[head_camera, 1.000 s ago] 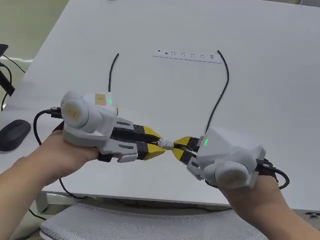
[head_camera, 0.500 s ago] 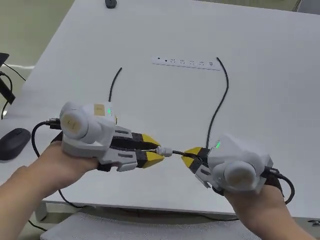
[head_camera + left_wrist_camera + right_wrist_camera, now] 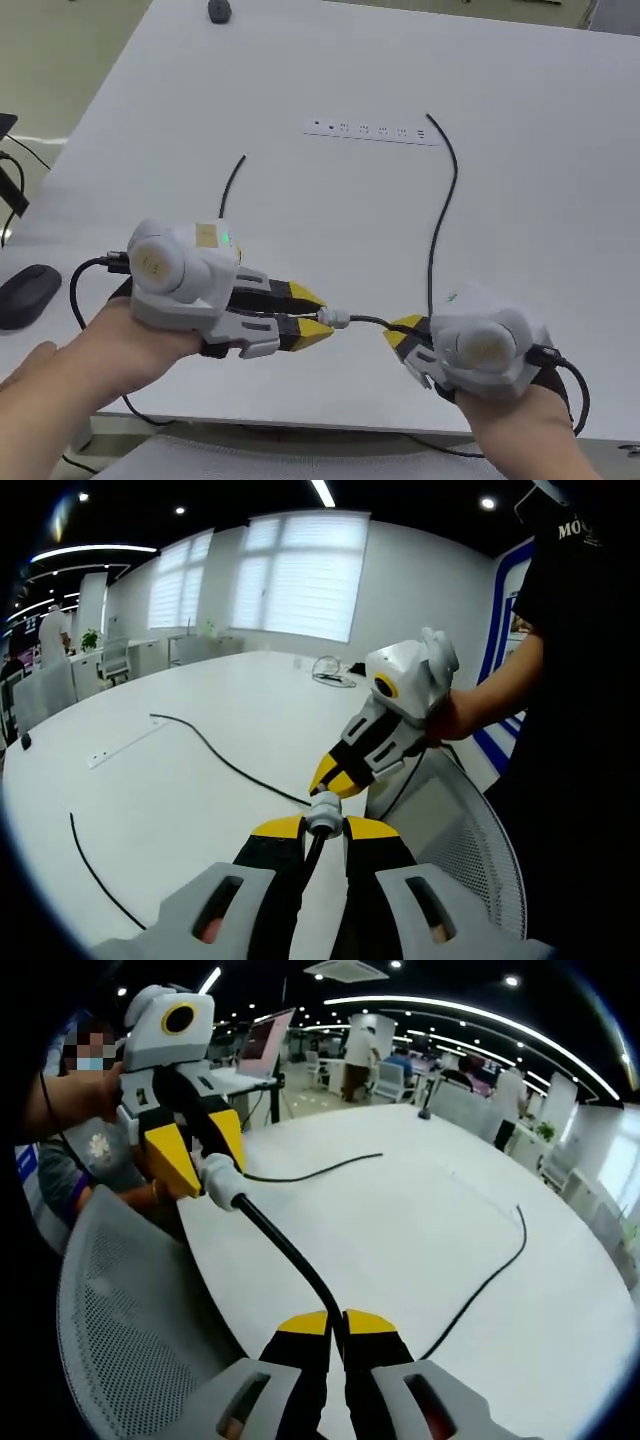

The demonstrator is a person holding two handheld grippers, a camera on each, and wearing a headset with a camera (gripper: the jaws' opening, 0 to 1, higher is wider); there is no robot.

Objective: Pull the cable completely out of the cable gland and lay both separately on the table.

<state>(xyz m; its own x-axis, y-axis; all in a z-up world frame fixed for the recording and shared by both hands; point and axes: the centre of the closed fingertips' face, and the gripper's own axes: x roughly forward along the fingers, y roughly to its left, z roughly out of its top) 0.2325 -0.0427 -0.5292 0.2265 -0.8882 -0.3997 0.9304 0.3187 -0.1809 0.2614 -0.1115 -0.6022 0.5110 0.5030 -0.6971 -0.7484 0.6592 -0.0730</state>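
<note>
My left gripper (image 3: 322, 316) is shut on the white cable gland (image 3: 334, 319), held above the table's near edge. A black cable (image 3: 366, 321) runs out of the gland to my right gripper (image 3: 398, 333), which is shut on it a short way off. From there the cable (image 3: 440, 210) trails back across the table. In the left gripper view the gland (image 3: 323, 813) sits between my yellow jaws, with the right gripper (image 3: 331, 780) just beyond. In the right gripper view the cable (image 3: 285, 1250) rises from my jaws to the gland (image 3: 218, 1174) in the left gripper (image 3: 205, 1162).
A white power strip (image 3: 375, 130) lies mid-table. A loose black cable end (image 3: 232, 185) lies left of centre. A dark mouse (image 3: 25, 295) sits at the left edge, and a small dark object (image 3: 218, 10) at the far side. A mesh chair (image 3: 130, 1330) is below the table edge.
My right gripper has drawn away from the left one, to the right and towards me. A longer stretch of cable now shows between the gland and the right jaws.
</note>
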